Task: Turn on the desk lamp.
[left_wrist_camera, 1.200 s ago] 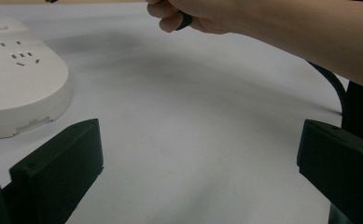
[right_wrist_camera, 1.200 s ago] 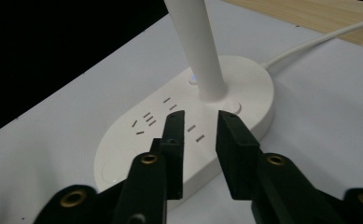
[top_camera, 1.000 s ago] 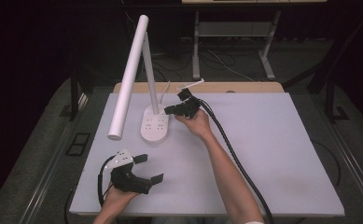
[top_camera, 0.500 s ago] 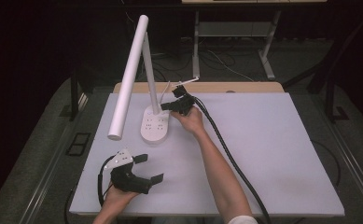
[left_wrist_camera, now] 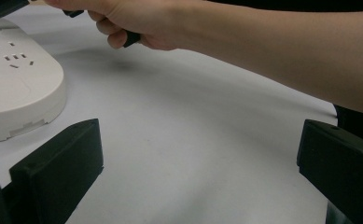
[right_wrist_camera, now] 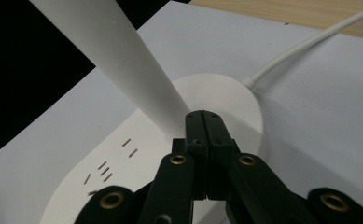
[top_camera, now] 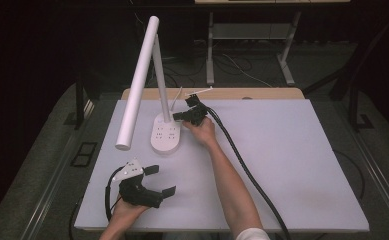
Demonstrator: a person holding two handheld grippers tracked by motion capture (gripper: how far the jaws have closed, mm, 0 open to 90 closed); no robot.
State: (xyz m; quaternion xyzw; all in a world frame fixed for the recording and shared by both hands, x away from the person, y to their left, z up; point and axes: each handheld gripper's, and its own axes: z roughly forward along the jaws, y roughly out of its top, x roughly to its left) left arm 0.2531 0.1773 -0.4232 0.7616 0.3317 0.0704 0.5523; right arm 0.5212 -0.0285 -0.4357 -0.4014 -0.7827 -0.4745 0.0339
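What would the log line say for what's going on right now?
right gripper: shut, empty, at lamp base | left gripper: open, idle on table

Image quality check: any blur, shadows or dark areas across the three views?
High view: table evenly lit, surroundings nearly black. Left gripper view: soft shadow under the hand, near jaws slightly soft. Right gripper view: sharp on the right gripper, lamp base bright without glare, black corner.

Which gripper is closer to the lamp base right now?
Right. The right gripper is at the lamp base, beside its stem; the left gripper rests nearer the table's front edge.
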